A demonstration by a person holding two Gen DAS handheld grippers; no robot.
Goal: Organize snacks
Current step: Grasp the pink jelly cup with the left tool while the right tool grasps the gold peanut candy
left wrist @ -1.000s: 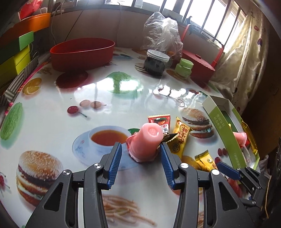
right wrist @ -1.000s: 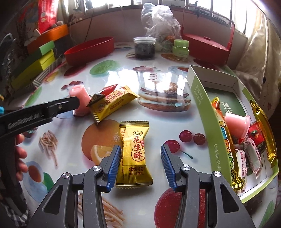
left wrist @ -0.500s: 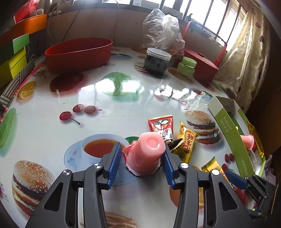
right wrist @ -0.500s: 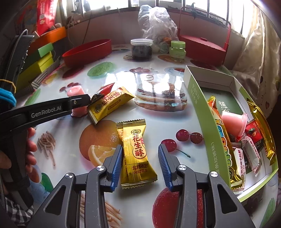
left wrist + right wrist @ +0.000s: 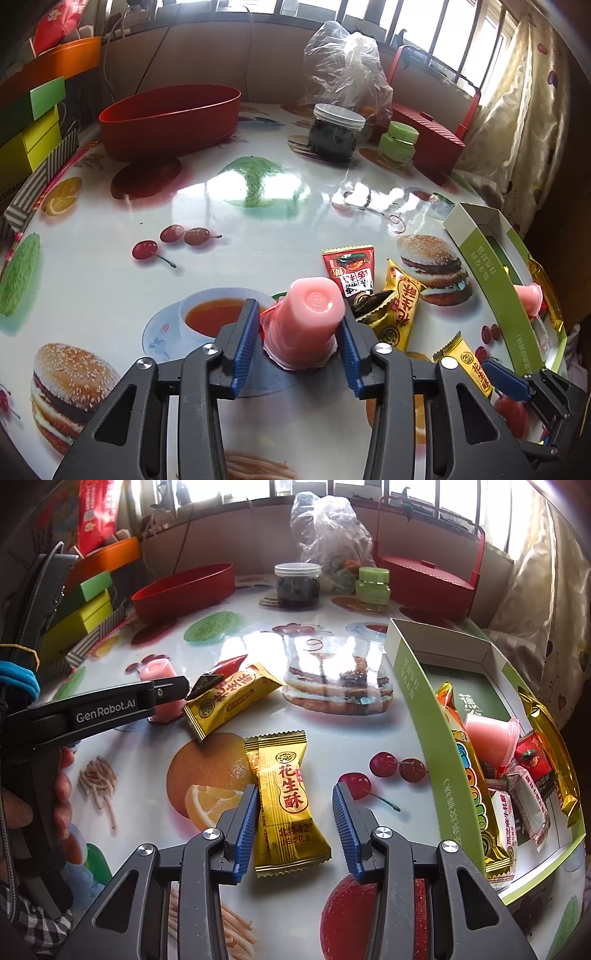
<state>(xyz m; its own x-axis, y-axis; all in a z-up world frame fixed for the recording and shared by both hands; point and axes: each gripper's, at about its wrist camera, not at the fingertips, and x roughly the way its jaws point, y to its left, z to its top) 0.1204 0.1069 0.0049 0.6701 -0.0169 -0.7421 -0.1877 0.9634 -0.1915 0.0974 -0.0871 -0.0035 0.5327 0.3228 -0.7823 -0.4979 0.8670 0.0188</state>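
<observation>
Green box at table's right holds pink jelly cup, red sachet and long yellow packs; red bowl at back, contents unseen.
Left gripper, closing, now pinches upturned jelly cup; right gripper, narrower than before, straddles peanut candy unpinched.

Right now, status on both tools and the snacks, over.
Left tool closing on the pink jelly cup. Right tool astride the yellow peanut candy, right pad clear. Green box open; loose packets beside the cup.
</observation>
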